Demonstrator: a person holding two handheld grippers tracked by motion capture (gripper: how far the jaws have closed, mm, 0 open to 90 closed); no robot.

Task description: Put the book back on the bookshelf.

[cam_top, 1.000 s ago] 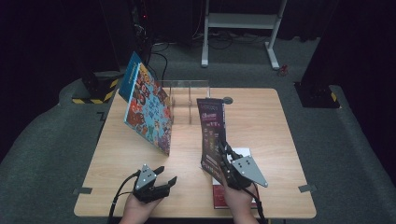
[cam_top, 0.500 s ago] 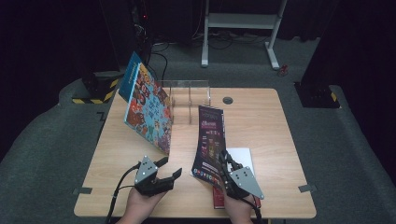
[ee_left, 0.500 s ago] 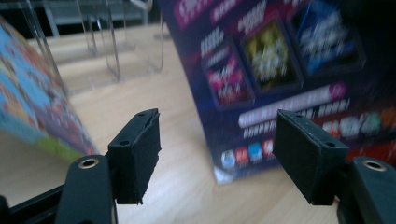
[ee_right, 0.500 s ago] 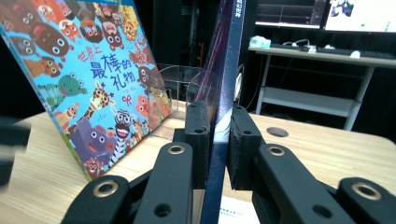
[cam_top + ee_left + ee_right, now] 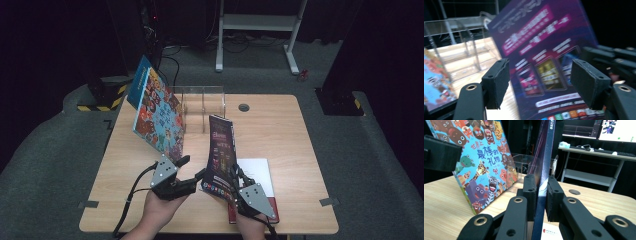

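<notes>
A dark purple book [image 5: 220, 150] stands upright on edge above the table's front middle. My right gripper [image 5: 236, 177] is shut on its lower edge; in the right gripper view my right gripper [image 5: 540, 195] has both pads pressed on the thin purple book [image 5: 545, 147]. My left gripper [image 5: 194, 168] is open just left of the book, its jaws pointing at the cover. In the left gripper view my left gripper [image 5: 541, 85] frames the purple book [image 5: 541, 50], which looks blurred and close. Whether the pads touch it is unclear.
A colourful children's book [image 5: 156, 112] leans against a clear acrylic stand [image 5: 205, 100] at the back left. A white and red book [image 5: 260, 172] lies flat under my right hand. The wooden table [image 5: 280, 130] has a cable hole [image 5: 244, 107].
My left gripper has moved right and forward, up to the purple book's cover. The right gripper has shifted the book slightly left and tilted it more upright.
</notes>
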